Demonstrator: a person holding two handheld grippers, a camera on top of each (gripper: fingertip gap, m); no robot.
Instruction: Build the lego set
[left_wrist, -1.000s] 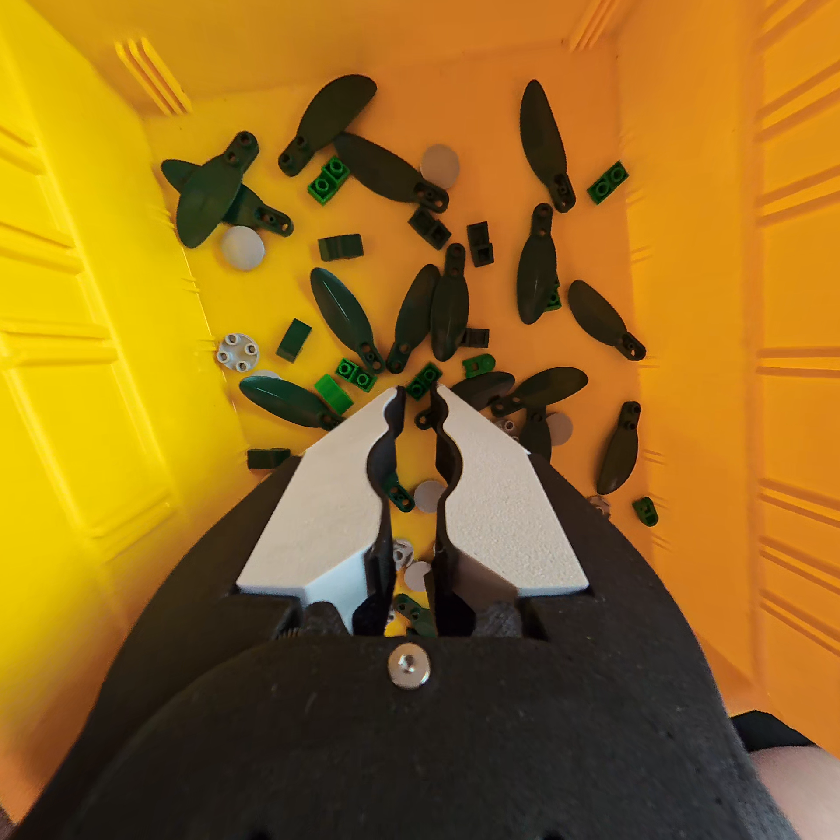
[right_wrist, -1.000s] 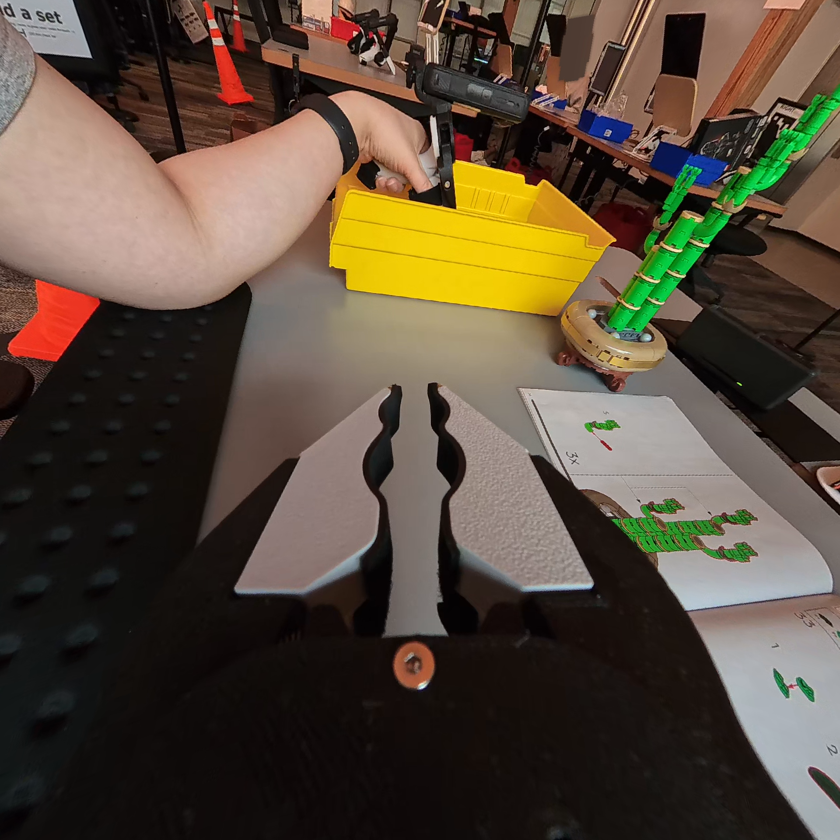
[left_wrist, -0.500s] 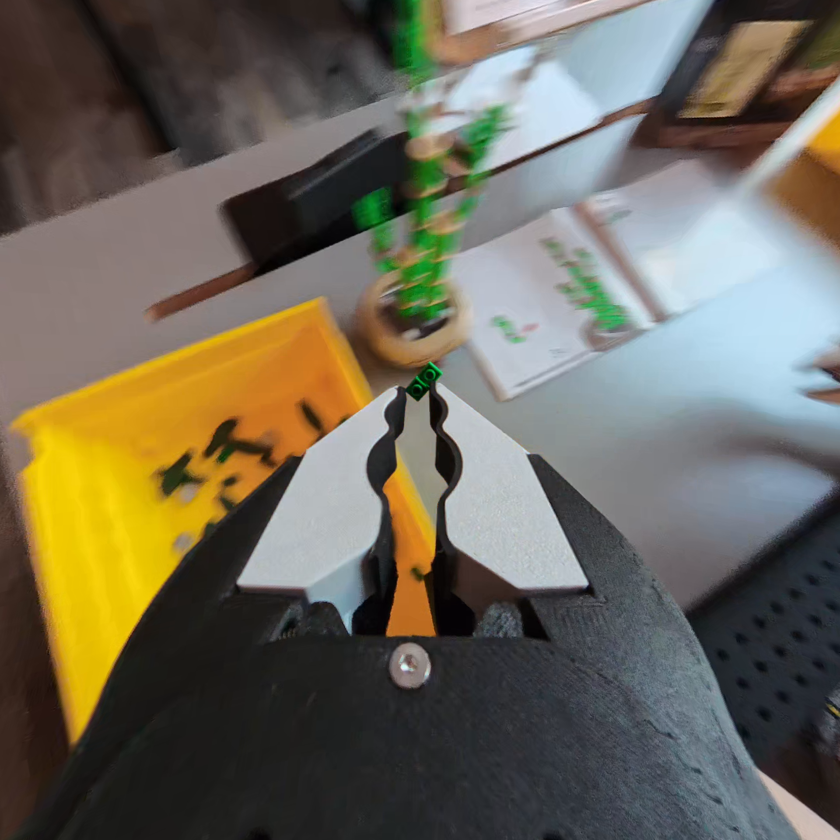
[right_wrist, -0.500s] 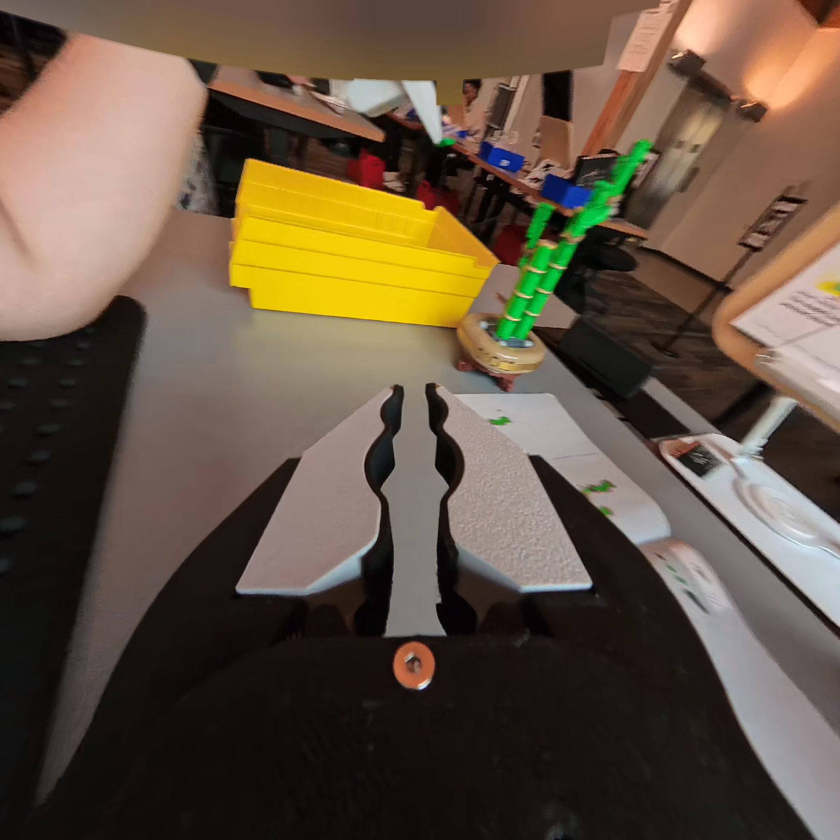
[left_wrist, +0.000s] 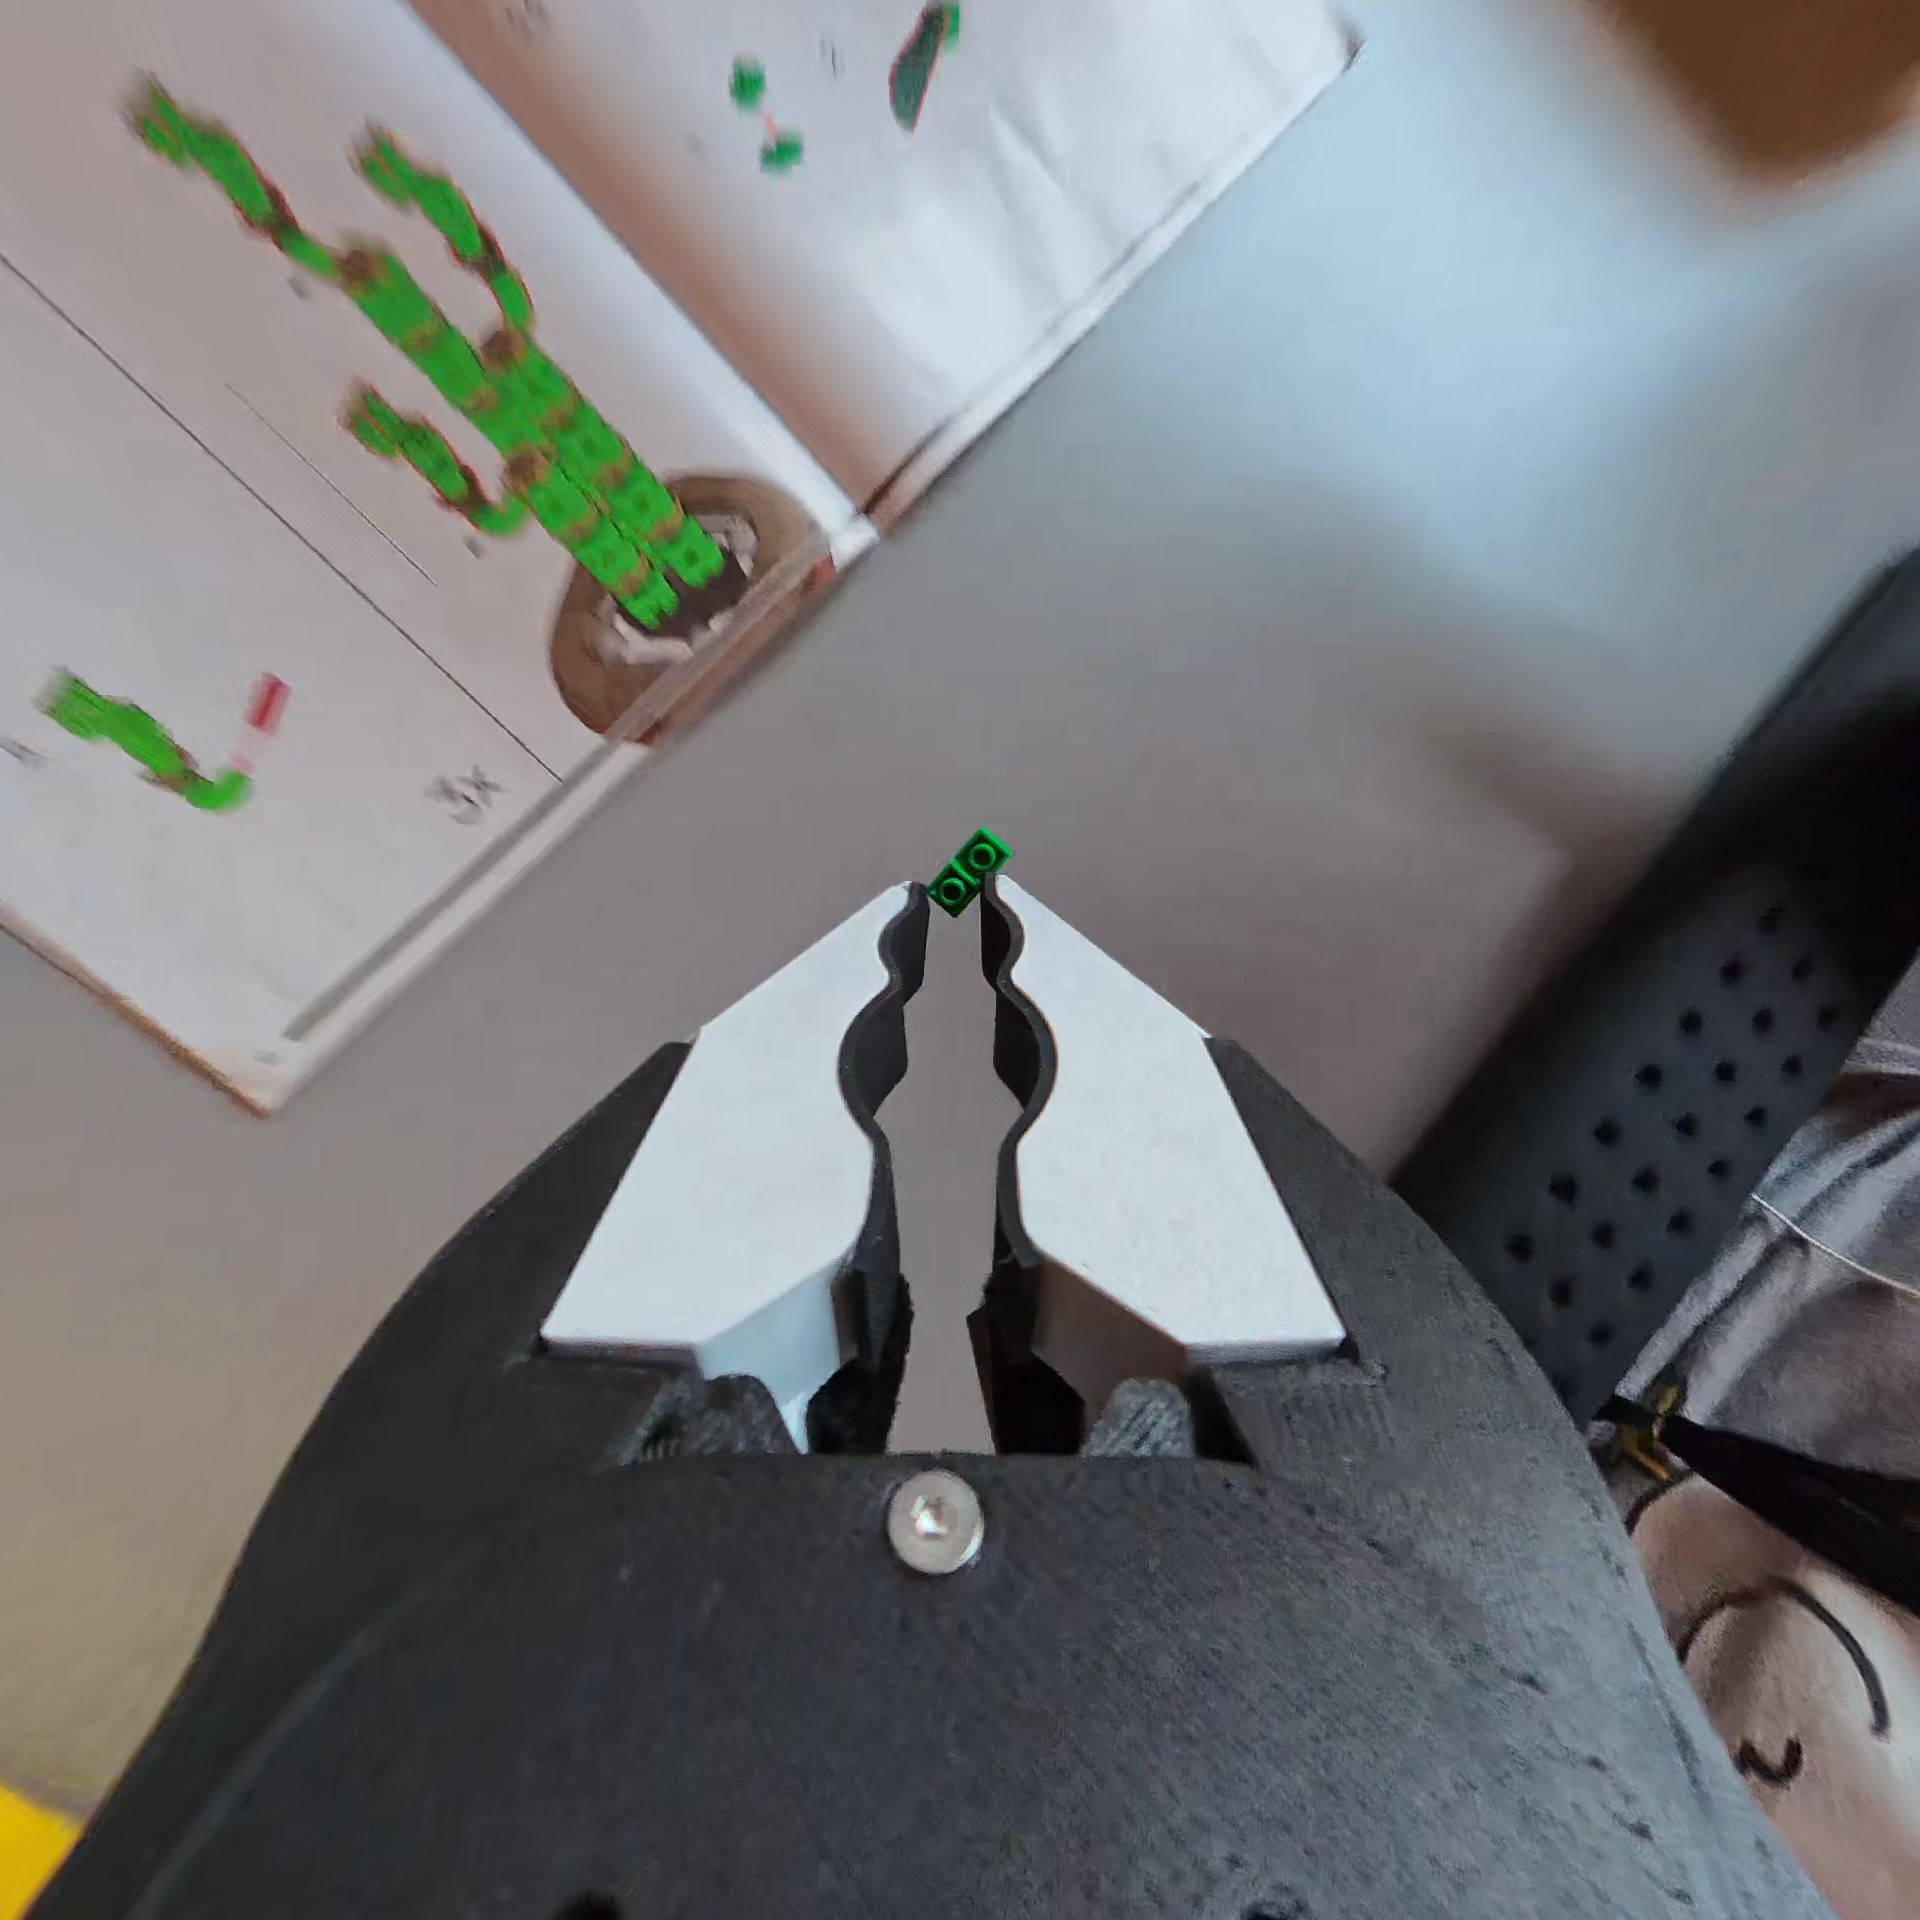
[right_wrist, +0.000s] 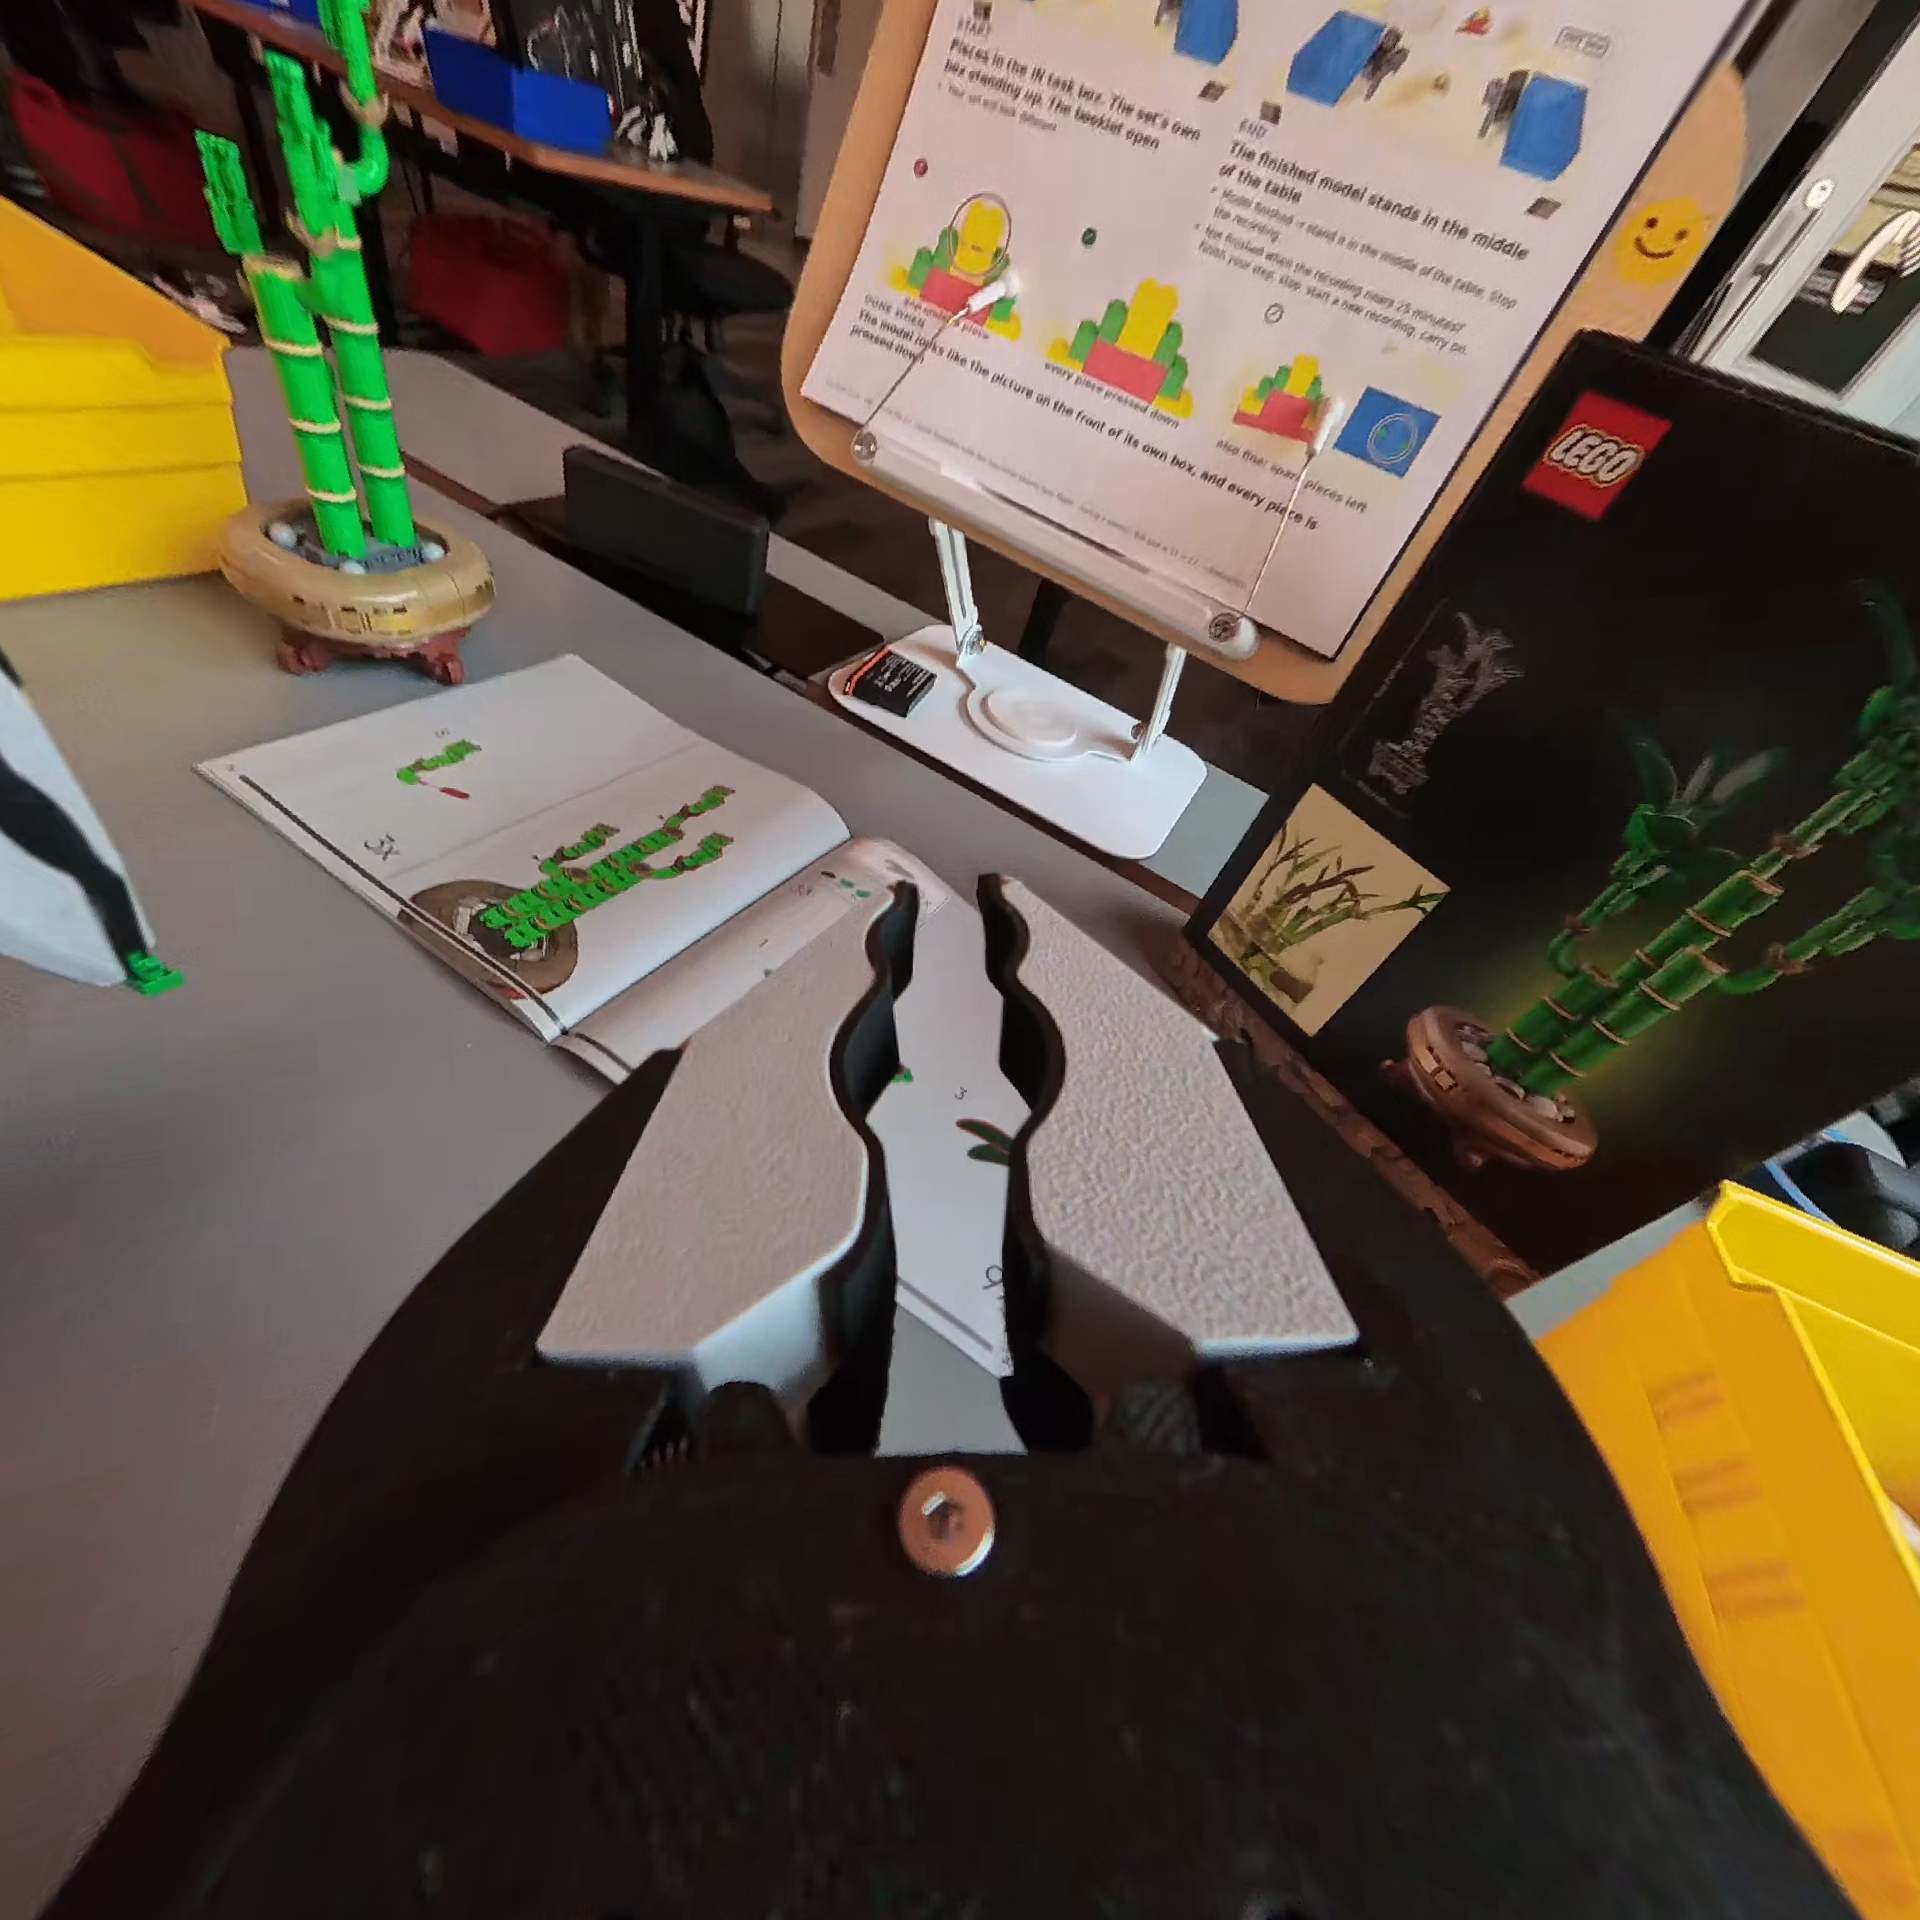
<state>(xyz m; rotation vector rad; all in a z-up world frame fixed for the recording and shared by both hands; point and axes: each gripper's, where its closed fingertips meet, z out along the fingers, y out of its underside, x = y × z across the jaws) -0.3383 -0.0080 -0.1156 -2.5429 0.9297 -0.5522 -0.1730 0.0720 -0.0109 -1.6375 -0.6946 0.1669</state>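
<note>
My left gripper (left_wrist: 954, 891) is shut on a small green two-stud plate (left_wrist: 968, 873), pinched at the very tips, over the grey table (left_wrist: 1299, 540) just right of the open instruction booklet (left_wrist: 343, 436). In the right wrist view that gripper shows at the far left edge, with the green plate (right_wrist: 154, 977) low by the table surface. My right gripper (right_wrist: 943, 896) is empty, its jaws a little apart, and hovers over the booklet (right_wrist: 540, 831). The partly built green bamboo model (right_wrist: 332, 416) stands upright in its tan pot at the back left.
The set's black box (right_wrist: 1621, 831) stands at the right. A document stand (right_wrist: 1195, 312) holds a printed sheet at the back. One yellow bin (right_wrist: 94, 447) is at the far left and another (right_wrist: 1766, 1507) at the lower right. A black dotted mat (left_wrist: 1714, 1091) lies right of the left gripper. The left gripper's tips are roughly 20 cm from the right gripper's. The partly built green bamboo model (right_wrist: 332, 416) lies some 25 cm from my left tips, 35 cm from my right tips.
My left gripper has lifted the green plate out of the yellow bin and carried it over to the table beside the booklet. My right gripper has swung right, towards the booklet and the box.
</note>
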